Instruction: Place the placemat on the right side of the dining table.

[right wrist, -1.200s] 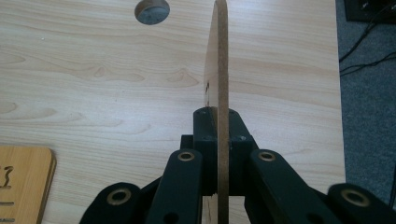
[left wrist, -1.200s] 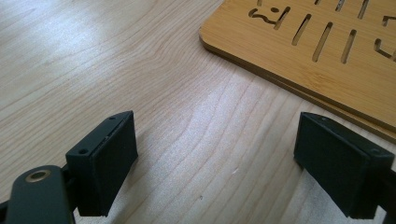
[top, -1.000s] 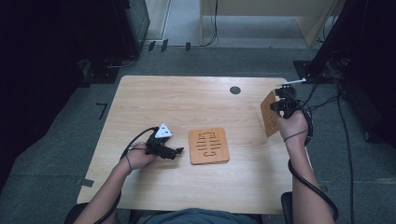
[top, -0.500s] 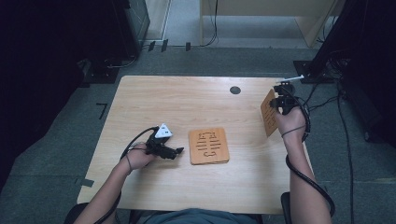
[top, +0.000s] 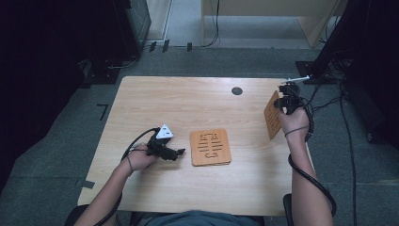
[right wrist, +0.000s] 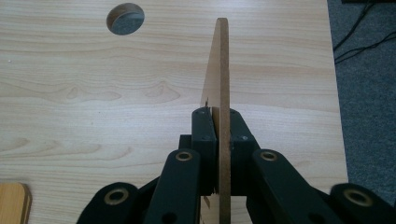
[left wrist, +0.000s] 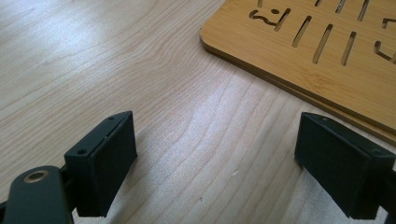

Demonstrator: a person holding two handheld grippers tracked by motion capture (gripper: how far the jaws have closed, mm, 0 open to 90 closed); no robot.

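Right gripper clamps a thin wooden board on edge, above the table's right side near the far right corner. In the right gripper view the board shows edge-on: light tan, pale fibrous core, flat faces, narrow straight edge rising between the two black jaws, which press on both faces. From the high view it is a small squarish panel, brown, standing upright and tilted a little (slots on its face hard to tell at this size).

A second board lies flat mid-table: bamboo-coloured, rounded corners, cut-through slots in rows. The left gripper view shows its corner, layered edge, slots clean.

Left gripper rests low on the table just left of that flat board, jaws wide apart, nothing between them, only bare wood grain. Round cable hole sits near the far edge.
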